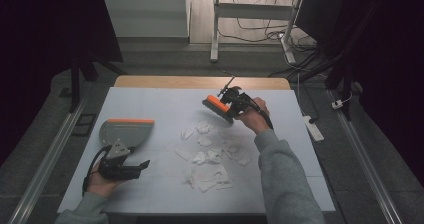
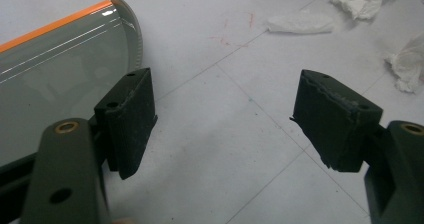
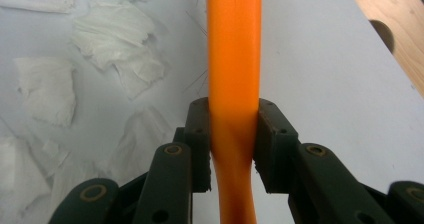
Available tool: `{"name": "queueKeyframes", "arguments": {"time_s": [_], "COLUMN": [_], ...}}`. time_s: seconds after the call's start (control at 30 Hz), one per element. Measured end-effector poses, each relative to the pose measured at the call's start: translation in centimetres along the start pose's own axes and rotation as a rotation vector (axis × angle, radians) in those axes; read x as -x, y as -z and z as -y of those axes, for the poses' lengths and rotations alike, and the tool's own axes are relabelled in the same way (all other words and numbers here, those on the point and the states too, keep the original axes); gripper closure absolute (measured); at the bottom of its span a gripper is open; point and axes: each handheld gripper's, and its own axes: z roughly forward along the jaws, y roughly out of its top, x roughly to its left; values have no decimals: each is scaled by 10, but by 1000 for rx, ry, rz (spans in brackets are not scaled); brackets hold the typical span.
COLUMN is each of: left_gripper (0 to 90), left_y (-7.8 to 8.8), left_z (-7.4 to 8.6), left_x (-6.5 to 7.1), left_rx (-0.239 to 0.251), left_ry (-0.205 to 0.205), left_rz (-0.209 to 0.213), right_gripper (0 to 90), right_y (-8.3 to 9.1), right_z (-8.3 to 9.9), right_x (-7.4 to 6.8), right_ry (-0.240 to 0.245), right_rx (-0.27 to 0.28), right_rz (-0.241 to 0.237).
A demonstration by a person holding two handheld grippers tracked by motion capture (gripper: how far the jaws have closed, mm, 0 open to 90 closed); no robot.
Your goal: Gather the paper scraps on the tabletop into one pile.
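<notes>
Dustpan of grey plastic with an orange front edge (image 1: pixel 126 131) is seen lying flat on the pale blue-grey surface (image 1: pixel 165 101), well to the left of the scattered scraps of torn white paper (image 1: pixel 210 156), which serve here as the landmark. Just on the near side of the dustpan, and likewise left of the paper scraps, the left hand-held gripper (image 1: pixel 141 165) is held low over the surface by the person's left hand (image 1: pixel 102 181). In the left gripper view its two black jaws are spread wide apart with nothing between them; the dustpan (image 2: pixel 60 79) lies beside the left jaw, though contact cannot be judged, and a few paper scraps (image 2: pixel 300 21) are seen beyond the jaws.

The paper scraps are spread loosely across the middle of the surface, some crumpled, some flat.

Behind and slightly to the right of the paper scraps, the right hand-held gripper (image 1: pixel 231 102) is raised above the surface by the person's right hand (image 1: pixel 252 114), a grey sleeve (image 1: pixel 282 179) trailing back from it. A small hand brush with an orange back and dark bristles (image 1: pixel 216 108) is carried by it. In the right gripper view the jaws are closed firmly on the brush's orange handle (image 3: pixel 234 79), which runs straight up between them, with paper scraps (image 3: pixel 117 41) lying to its left.
</notes>
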Motion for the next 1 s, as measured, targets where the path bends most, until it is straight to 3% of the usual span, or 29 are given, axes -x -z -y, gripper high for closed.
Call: {"name": "queueKeyframes", "arguments": {"time_s": [0.1,0.13,0.33,0.37,0.6,0.67,0.77,0.9,1.0], "left_gripper": [258,258,258,258,258,258,258,258,258], "left_y": [0,0,-1,-1,-1,-1,-1,-1,-1], "left_z": [0,0,0,0,0,0,0,-1,-1], "left_x": [-1,-1,0,0,1,1,2,2,2], "left_rx": [1,1,-3,-5,-6,-6,-6,-7,-6], "left_ry": [0,0,-3,-5,-7,-7,-8,-9,-7], "left_rz": [2,2,2,1,2,1,1,-3,-1], "right_gripper": [703,703,705,706,706,705,705,704,704], "right_y": [-9,-11,-10,-10,8,15,28,45,51], "right_z": [-9,-11,-14,-13,5,10,15,18,18], "right_x": [-5,-7,-21,-25,-52,-59,-60,-44,-37], "right_ry": [45,39,115,117,275,293,265,132,57], "right_rx": [-28,-34,-71,-67,-86,-78,-21,92,141], "right_rz": [-9,-20,-52,-62,-146,-162,-144,-116,-96]}}
